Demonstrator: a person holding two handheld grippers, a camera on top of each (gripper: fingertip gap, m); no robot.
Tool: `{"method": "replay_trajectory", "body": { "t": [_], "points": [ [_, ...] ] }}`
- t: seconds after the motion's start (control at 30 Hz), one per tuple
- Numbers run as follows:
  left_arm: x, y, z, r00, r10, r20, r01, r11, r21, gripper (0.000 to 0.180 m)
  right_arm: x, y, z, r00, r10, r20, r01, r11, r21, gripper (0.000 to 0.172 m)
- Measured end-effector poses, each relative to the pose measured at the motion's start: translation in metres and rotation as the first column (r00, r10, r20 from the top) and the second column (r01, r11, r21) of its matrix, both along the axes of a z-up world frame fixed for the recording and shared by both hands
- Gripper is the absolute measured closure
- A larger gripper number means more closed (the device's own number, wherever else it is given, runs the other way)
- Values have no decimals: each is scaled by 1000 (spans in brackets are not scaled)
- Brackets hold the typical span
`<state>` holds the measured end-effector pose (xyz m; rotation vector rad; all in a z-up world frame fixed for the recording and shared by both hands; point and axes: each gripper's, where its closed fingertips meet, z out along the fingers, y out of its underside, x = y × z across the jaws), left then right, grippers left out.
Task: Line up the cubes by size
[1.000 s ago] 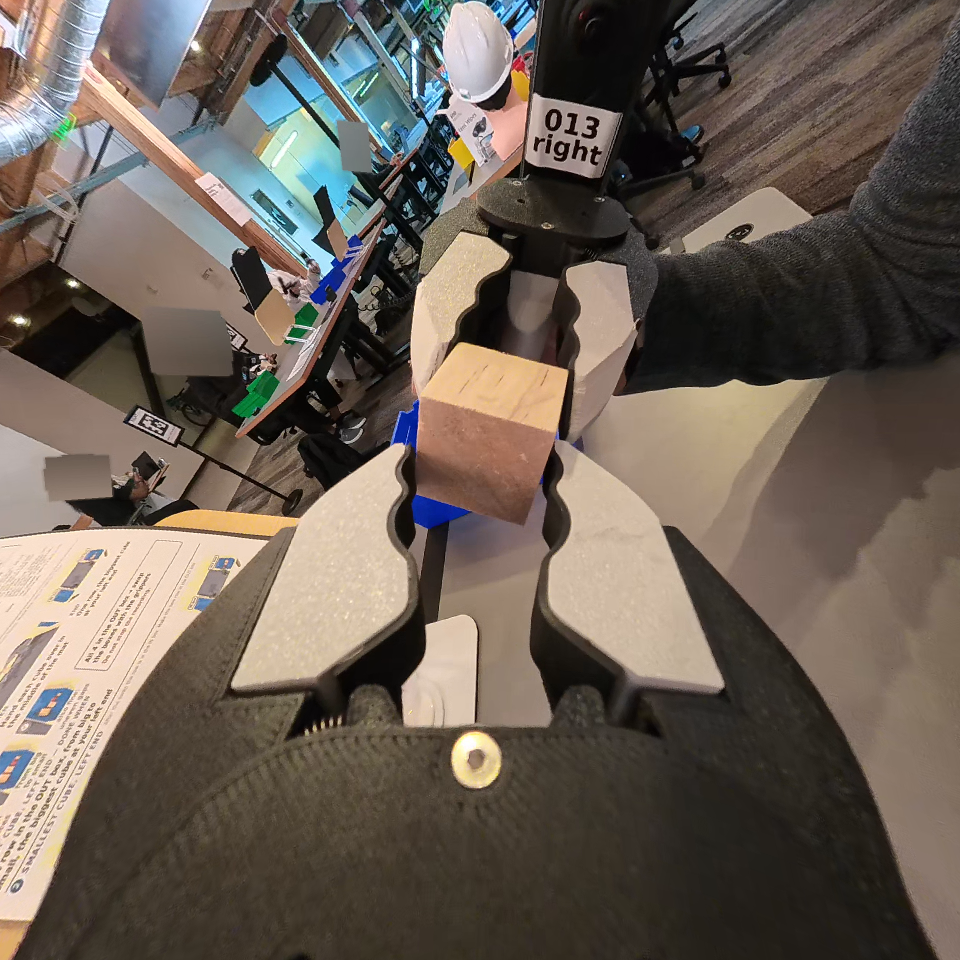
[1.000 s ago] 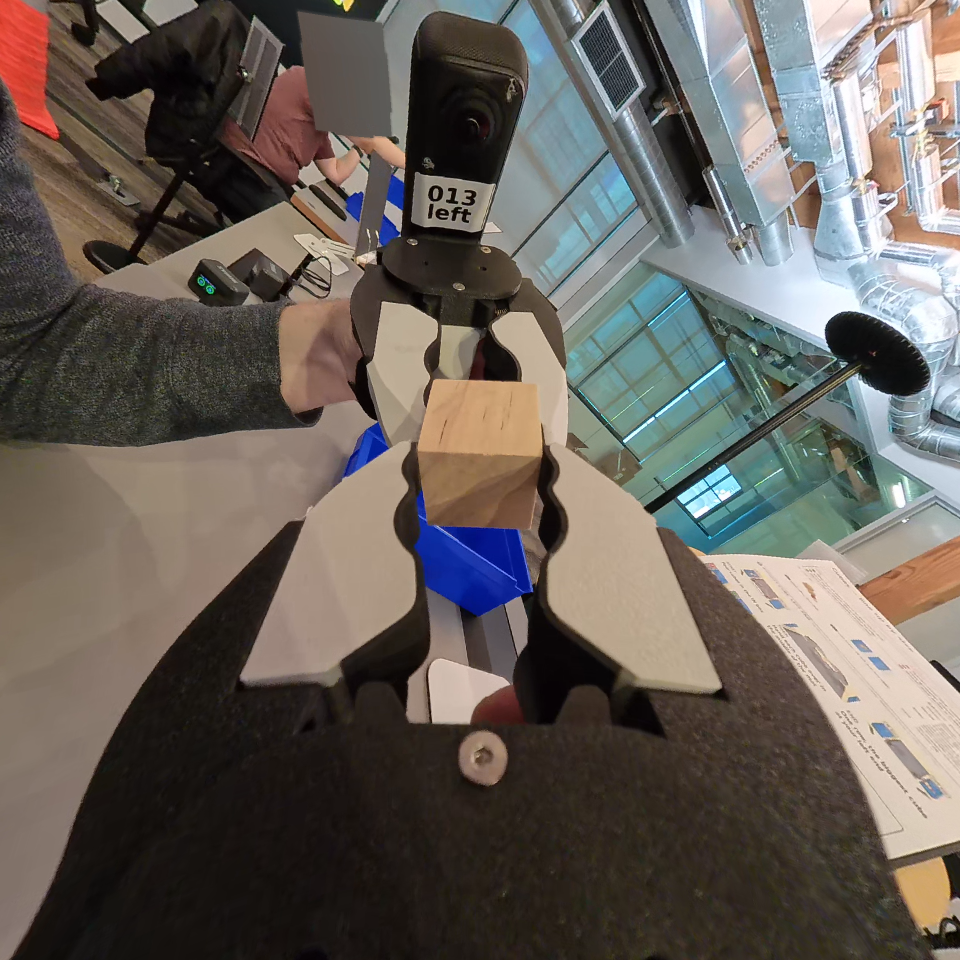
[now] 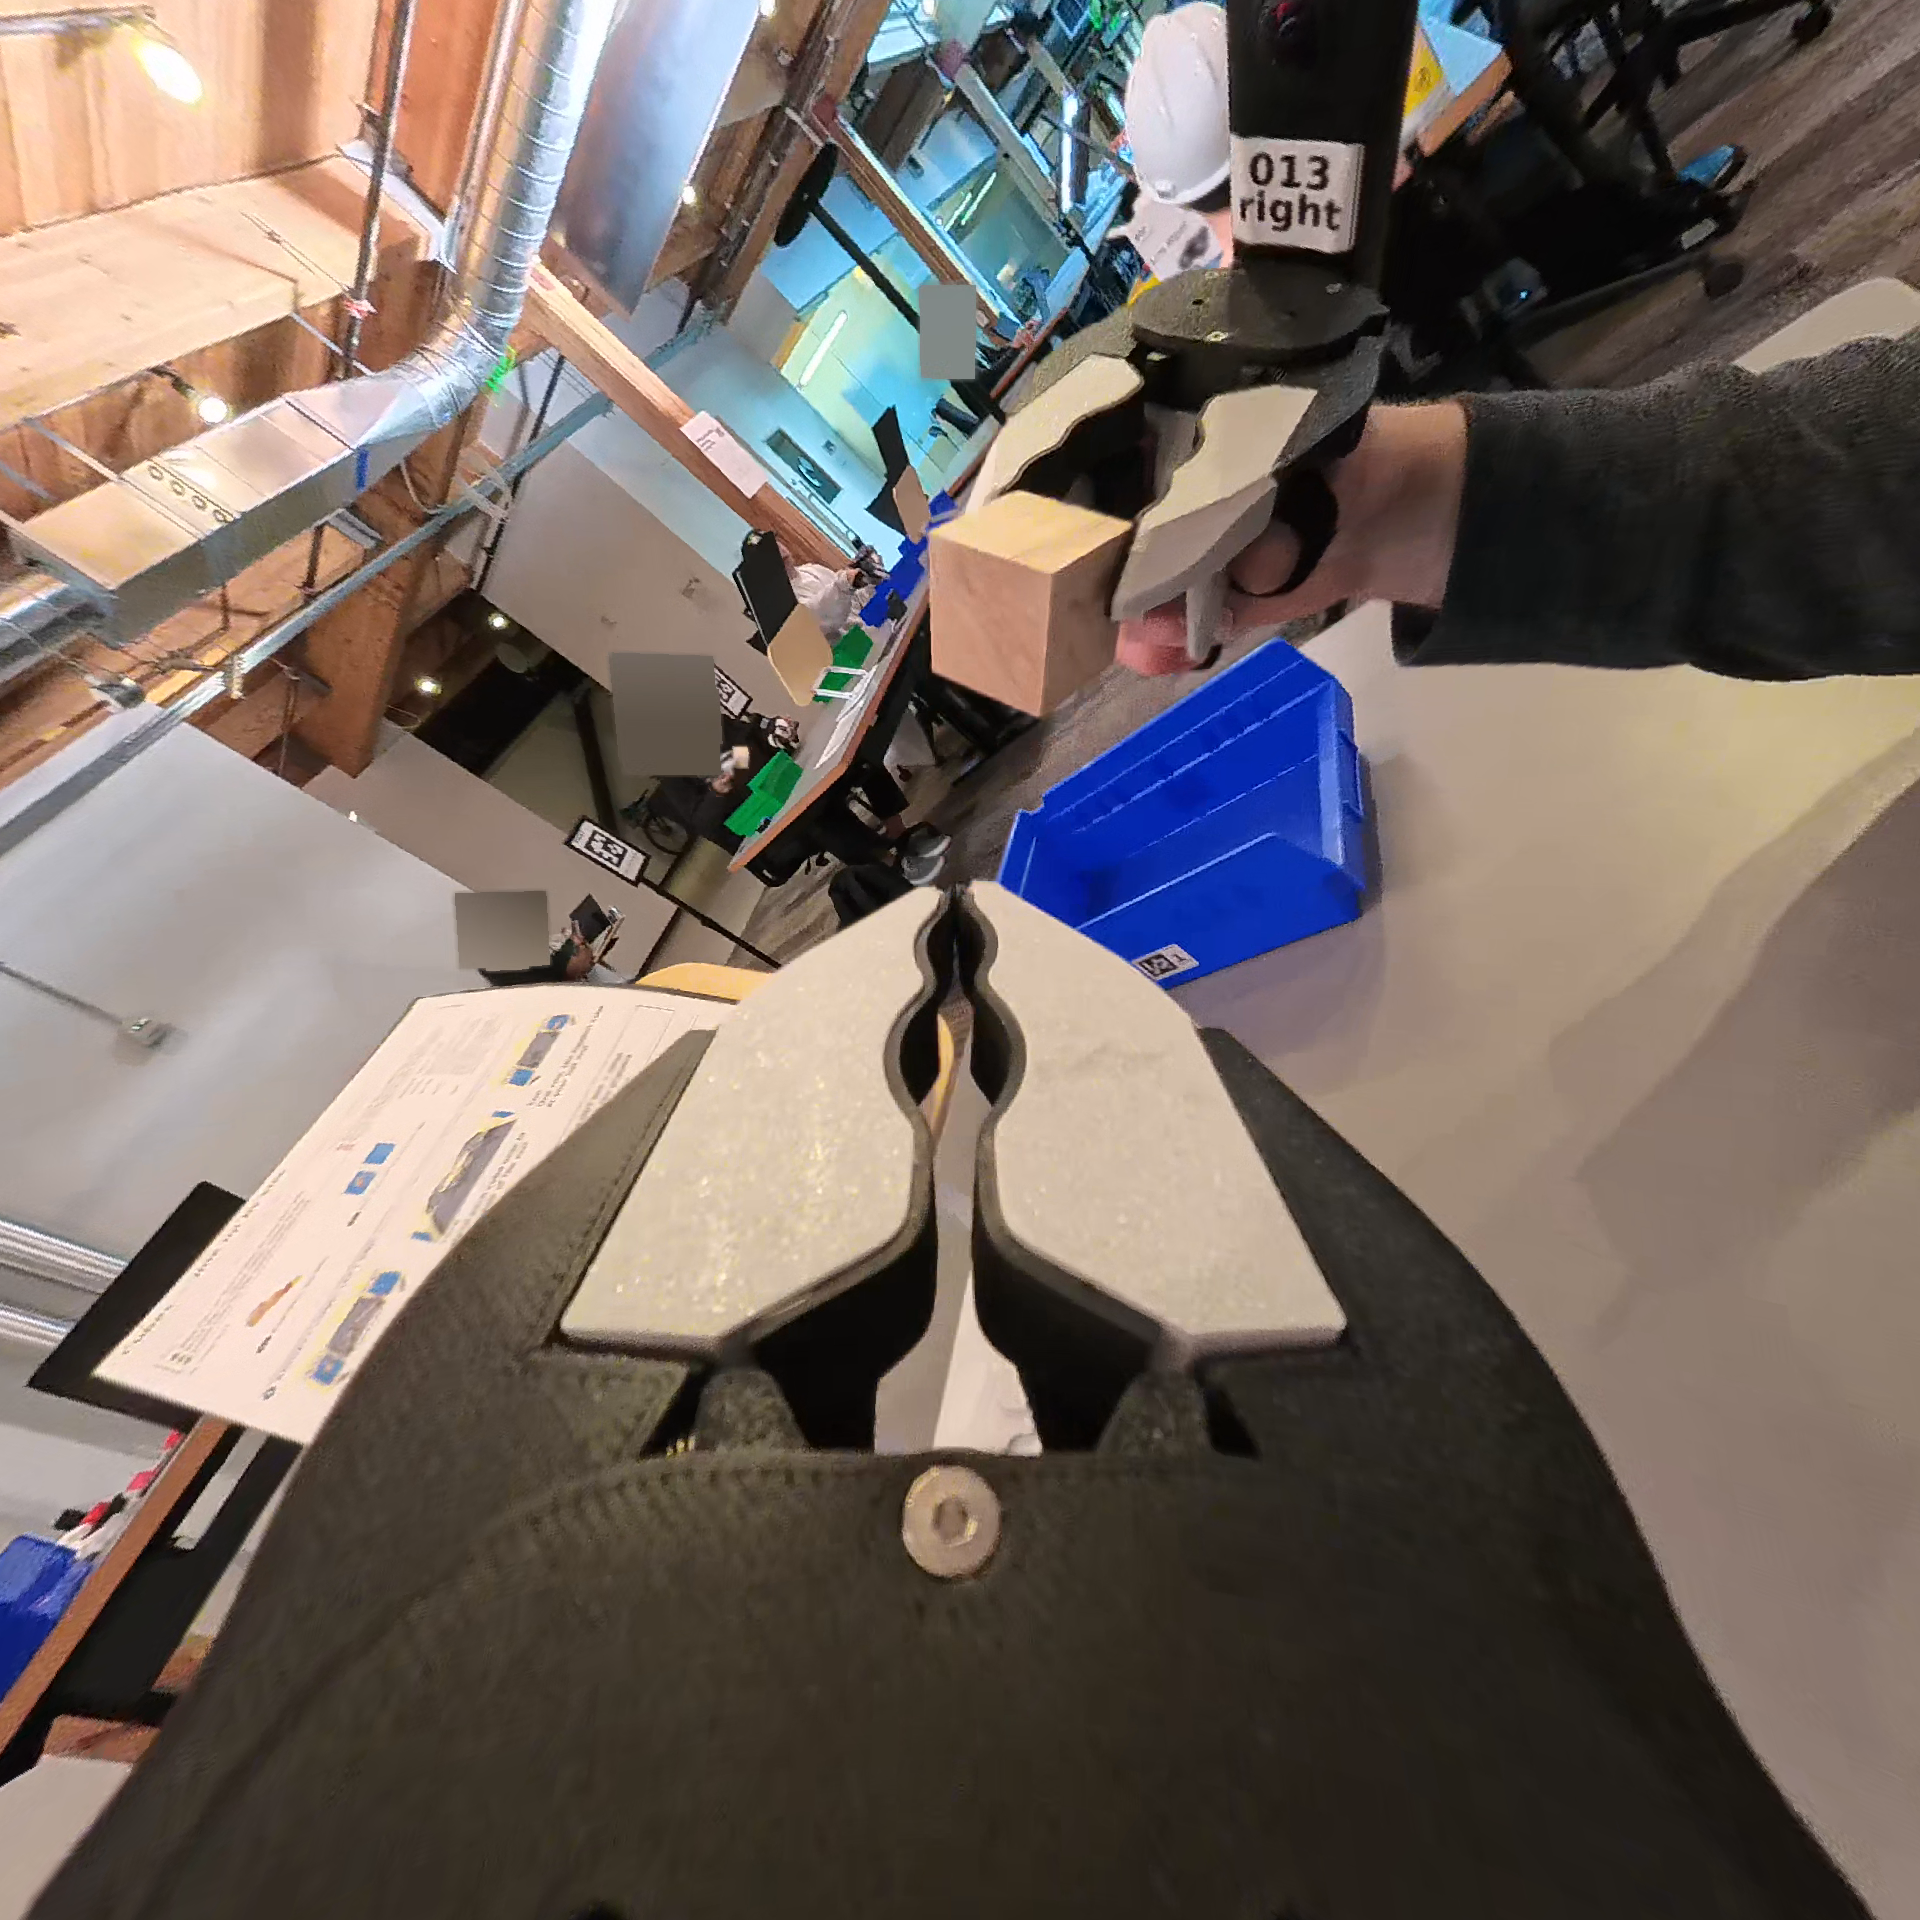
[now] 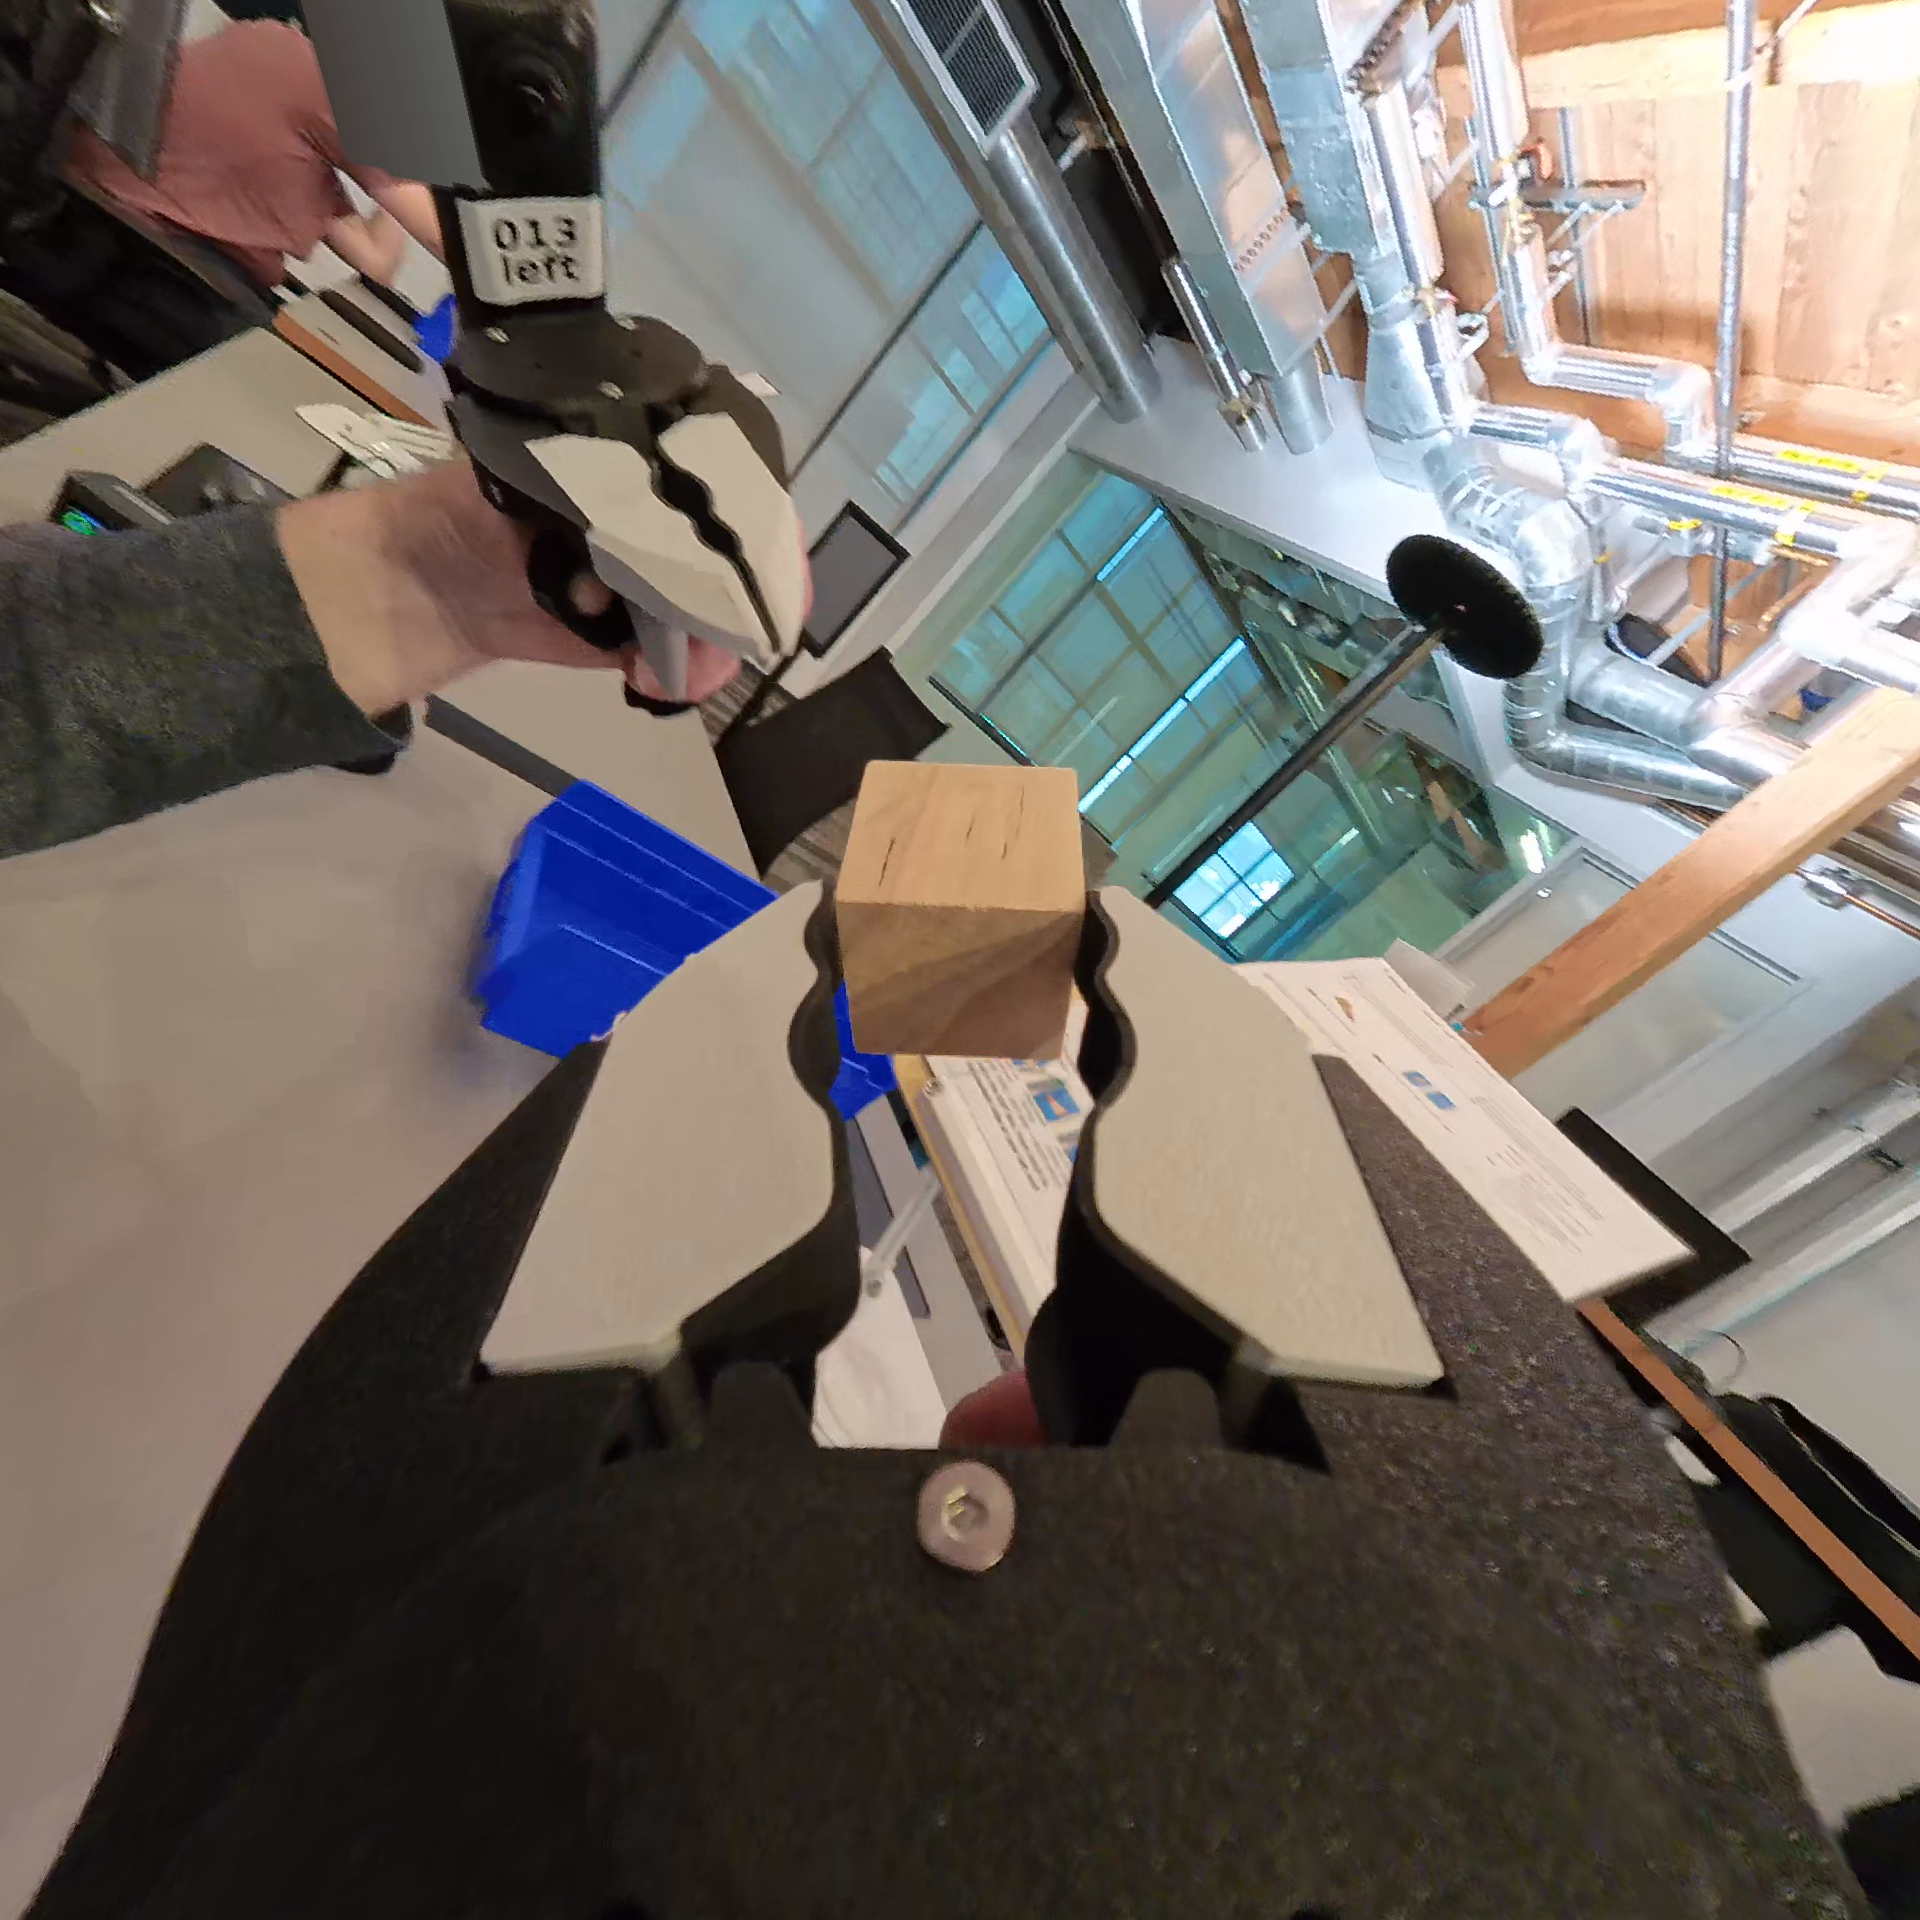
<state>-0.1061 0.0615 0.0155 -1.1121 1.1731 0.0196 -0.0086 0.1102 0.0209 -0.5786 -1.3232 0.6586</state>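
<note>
The wooden cube (image 4: pixel 961 925) is up in the air, clamped at the very tips of the right gripper (image 4: pixel 956 935), well above the grey table (image 3: pixel 1558 1039) and over toward the blue bin (image 3: pixel 1195 821). Both pads look pressed against its side faces, but only the front bit of each finger has it, so most of the block sticks out past the tips. The left gripper (image 3: pixel 954 914) is off to the side with its fingers squeezed together on nothing, so it's not helping at all. No other cubes show up in either view, so I can't tell where the line is supposed to go or how this one ranks in size. Biggest risk as I see it: a tip pinch on smooth wood like that could let the cube twist or pop out if the hand swings fast or bumps the bin rim on the way down. It could also land crooked if it's let go before a face sits flat on the table.
</note>
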Motion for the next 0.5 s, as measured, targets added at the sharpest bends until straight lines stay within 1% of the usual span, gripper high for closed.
{"method": "replay_trajectory", "body": {
  "t": [0.2, 0.33, 0.4, 0.5],
  "points": [
    [-11, -3, 2, 1000, 18, -6, -18, 1000, 17, 180, 18, 23, 1, 991, -133, 20, 132, 991, 25, 129],
    [-19, 0, 1, 999, 48, -13, -48, 999, 19, 180, 29, 43, -5, 968, -243, 64, 239, 969, 55, 129],
    [-24, 2, 0, 998, 66, -19, -66, 998, 17, 180, 38, 59, -14, 941, -322, 105, 316, 946, 71, 129],
    [-31, 3, 1, 997, 75, -9, -75, 997, 18, 180, 60, 90, -37, 883, -422, 204, 416, 907, 72, 129]
  ]
}}
